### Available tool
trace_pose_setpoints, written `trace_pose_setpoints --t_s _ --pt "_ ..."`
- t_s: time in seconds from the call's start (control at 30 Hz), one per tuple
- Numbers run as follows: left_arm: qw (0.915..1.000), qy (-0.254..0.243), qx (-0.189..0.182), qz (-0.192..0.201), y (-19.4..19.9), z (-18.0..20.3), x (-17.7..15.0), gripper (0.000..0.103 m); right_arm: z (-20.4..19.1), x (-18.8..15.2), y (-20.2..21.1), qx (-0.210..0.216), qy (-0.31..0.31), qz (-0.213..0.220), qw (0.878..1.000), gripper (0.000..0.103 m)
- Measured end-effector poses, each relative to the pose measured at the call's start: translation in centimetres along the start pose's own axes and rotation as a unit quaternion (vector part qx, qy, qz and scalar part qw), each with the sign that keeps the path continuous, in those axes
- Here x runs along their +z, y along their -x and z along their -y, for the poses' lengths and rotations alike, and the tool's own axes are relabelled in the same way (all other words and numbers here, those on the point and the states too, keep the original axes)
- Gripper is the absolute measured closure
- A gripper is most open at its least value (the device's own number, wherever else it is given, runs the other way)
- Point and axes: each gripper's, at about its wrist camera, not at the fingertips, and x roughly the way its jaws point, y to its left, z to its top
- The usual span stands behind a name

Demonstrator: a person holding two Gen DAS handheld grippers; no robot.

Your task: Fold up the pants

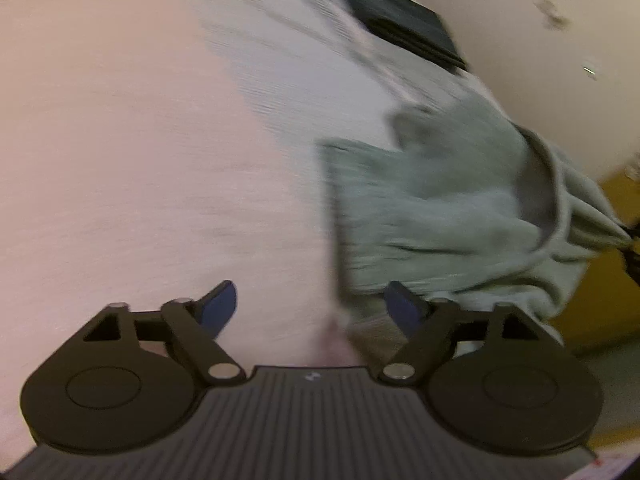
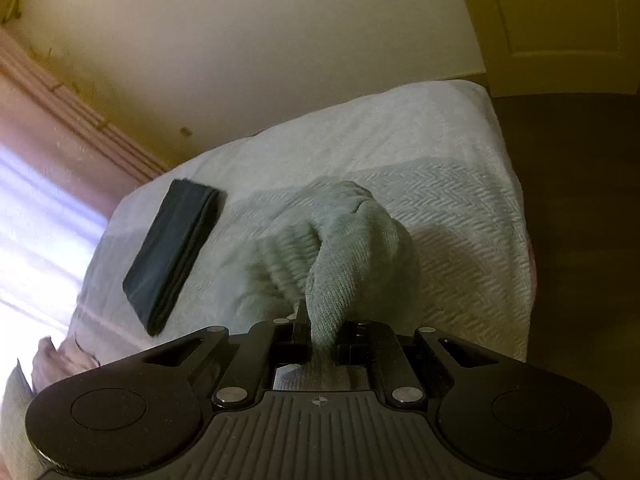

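The right gripper point(image 2: 316, 332) had its fingers clenched tight on a bunched fold of the grey pants point(image 2: 344, 248), the cloth rising out of the pinch and draping away over the bed. The left gripper point(image 1: 310, 306) stood released, its blue-tipped fingers point(image 1: 218, 306) spread wide with nothing between them, hanging above bare cover; the right-hand finger sat just at the near edge of the pants in the left wrist view. There the pants point(image 1: 440, 208) lay crumpled to the right of the spread fingers, one flat square-edged part on the bed and the rest gathered up toward the right edge of the view, where the cloth was drawn taut. The bed point(image 2: 460, 208) carried a pale woven cover. A dark folded garment point(image 2: 172, 248) lay flat on the bed, far left of the pants and well apart from them. Beyond the bed stood a cream wall point(image 2: 280, 60).
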Motion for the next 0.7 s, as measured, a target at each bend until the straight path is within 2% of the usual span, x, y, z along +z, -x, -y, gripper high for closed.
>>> trace_pose_setpoints --t_s 0.07,0.17,0.23,0.27,0.3,0.37,0.43,0.5,0.6,0.7 --pt "0.9992 0.018 -0.032 -0.015 -2.1 0.8 0.5 0.013 0.7 0.2 0.0 0.003 0.005 -0.005 1.0 0.099" --pt "0.993 0.099 -0.059 -0.025 -5.1 1.7 0.2 0.014 0.5 0.5 0.2 0.011 0.022 -0.013 1.0 0.099" --pt "0.9844 0.158 -0.078 -0.004 -6.3 2.1 -0.3 0.037 -0.7 0.7 0.2 0.023 0.024 -0.019 0.999 0.098" --pt "0.9821 0.173 -0.074 0.002 -6.7 2.3 -0.4 0.06 -1.4 0.8 0.2 0.029 0.028 -0.023 0.999 0.098" --pt "0.9799 0.186 -0.071 0.007 -7.1 2.7 -0.5 0.077 -2.2 0.9 0.1 0.034 0.033 -0.028 0.998 0.098" --pt "0.9774 0.198 -0.073 0.015 -6.9 3.0 -0.2 0.079 -5.0 1.1 0.0 0.055 0.049 -0.039 0.997 0.098" --pt "0.9774 0.193 -0.077 0.039 -4.9 2.7 0.7 0.08 -8.8 1.2 0.3 0.081 0.072 -0.052 0.993 0.098" --pt "0.9772 0.185 -0.062 0.085 -1.3 1.7 2.7 0.081 -14.1 1.0 0.7 0.122 0.103 -0.069 0.985 0.098" --pt "0.9662 0.189 -0.016 0.175 5.8 -1.5 6.8 0.081 -22.2 -0.1 1.1 0.184 0.151 -0.089 0.967 0.098" --pt "0.9586 0.158 0.044 0.232 13.3 -4.5 11.5 0.081 -30.7 -2.3 1.7 0.259 0.177 -0.107 0.943 0.098"
